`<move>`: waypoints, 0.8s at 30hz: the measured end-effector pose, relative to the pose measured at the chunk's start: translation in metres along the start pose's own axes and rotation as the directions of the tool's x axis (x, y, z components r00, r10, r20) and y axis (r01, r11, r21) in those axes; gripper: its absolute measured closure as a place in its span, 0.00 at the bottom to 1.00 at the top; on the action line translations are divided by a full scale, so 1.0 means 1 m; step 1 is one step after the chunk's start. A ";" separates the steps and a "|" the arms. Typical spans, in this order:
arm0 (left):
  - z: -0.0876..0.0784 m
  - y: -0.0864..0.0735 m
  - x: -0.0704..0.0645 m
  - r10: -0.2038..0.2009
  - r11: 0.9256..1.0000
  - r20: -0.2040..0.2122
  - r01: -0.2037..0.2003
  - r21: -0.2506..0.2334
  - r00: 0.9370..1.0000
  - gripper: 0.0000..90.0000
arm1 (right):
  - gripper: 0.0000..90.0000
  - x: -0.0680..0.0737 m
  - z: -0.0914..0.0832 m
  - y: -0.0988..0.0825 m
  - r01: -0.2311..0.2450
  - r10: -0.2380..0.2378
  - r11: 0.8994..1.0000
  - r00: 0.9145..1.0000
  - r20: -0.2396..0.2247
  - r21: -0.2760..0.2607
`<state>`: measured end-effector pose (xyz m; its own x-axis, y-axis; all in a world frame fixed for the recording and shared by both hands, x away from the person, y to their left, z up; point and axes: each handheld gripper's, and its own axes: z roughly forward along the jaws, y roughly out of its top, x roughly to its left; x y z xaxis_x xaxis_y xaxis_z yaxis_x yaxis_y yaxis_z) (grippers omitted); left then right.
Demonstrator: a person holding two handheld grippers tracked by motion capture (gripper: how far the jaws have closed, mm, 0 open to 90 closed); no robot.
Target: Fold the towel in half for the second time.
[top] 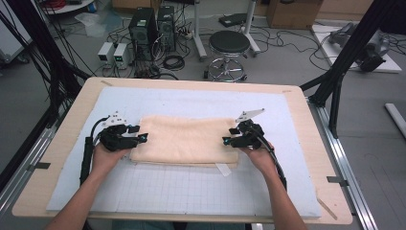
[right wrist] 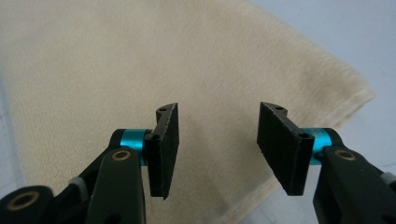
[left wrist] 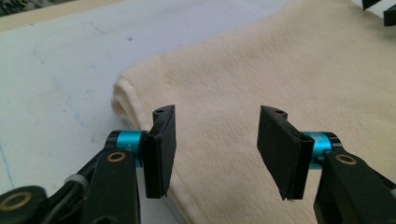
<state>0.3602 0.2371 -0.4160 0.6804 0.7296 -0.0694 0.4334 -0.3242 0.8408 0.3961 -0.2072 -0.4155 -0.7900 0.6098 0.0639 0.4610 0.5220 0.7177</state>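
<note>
lying folded on the desk's pale mat (top: 191,187), the cream towel (top: 184,139) looks soft, light and floppy. both the left hand-held gripper (top: 142,138) and right hand-held gripper (top: 225,141) hover released at its short ends; pinching the layered edges there seems best.

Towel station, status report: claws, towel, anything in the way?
Left claw open, right claw open, one at each end of folded towel. Towel flat on mat. Nothing blocking.

Cream towel (top: 184,139) of soft, fuzzy cloth, matt pale mat (top: 191,189), light wooden surface (top: 72,124), matt black tongs (left wrist: 217,154) with glossy teal metal collars
</note>
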 end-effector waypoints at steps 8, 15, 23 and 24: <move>0.002 -0.014 -0.008 0.017 0.999 0.020 -0.018 0.047 1.000 0.51 | 0.52 0.009 0.007 0.002 0.047 -0.047 0.998 0.999 0.016 0.037; 0.004 -0.017 -0.010 0.014 0.998 0.028 -0.016 0.054 1.000 0.49 | 0.52 0.010 0.009 0.002 0.045 -0.046 0.998 0.999 0.024 0.044; 0.000 -0.016 -0.011 0.009 1.000 0.039 -0.011 0.029 0.999 0.44 | 0.46 0.012 0.004 0.003 0.032 -0.033 0.999 0.999 0.030 0.031; -0.001 -0.015 -0.011 0.010 1.000 0.039 -0.011 0.025 0.999 0.43 | 0.45 0.012 0.003 0.003 0.032 -0.033 0.999 0.999 0.034 0.025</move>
<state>0.3450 0.2345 -0.4274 0.7074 0.7021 -0.0815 0.4403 -0.3475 0.8278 0.3890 -0.1968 -0.4144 -0.7904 0.6123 0.0168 0.4457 0.5561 0.7015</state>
